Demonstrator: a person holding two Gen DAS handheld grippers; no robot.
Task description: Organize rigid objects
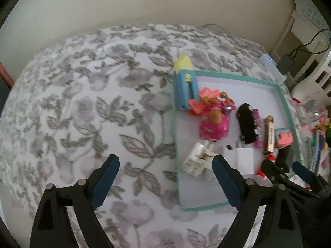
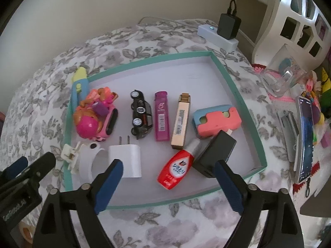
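Note:
A teal-rimmed tray [image 2: 157,59] lies on a floral bedspread [image 1: 82,103]. Lined up in it are a pink doll car [image 2: 95,115], a black toy car [image 2: 140,117], a purple lighter [image 2: 161,116], a beige lighter [image 2: 181,122] and a pink-and-blue block [image 2: 217,122]. Nearer the front lie a white plug [image 2: 126,161], a red bottle [image 2: 175,167] and a black charger [image 2: 215,155]. My right gripper [image 2: 168,165] hangs open above the bottle, its pads clear of it. My left gripper [image 1: 165,159] is open over the tray's left rim, beside a white clip [image 1: 196,161].
A white power strip [image 2: 217,35] with a black adapter sits behind the tray. To the right are a clear glass [image 2: 283,78], a phone [image 2: 304,140] and small colourful clutter. A white shelf unit [image 2: 289,20] stands at the back right.

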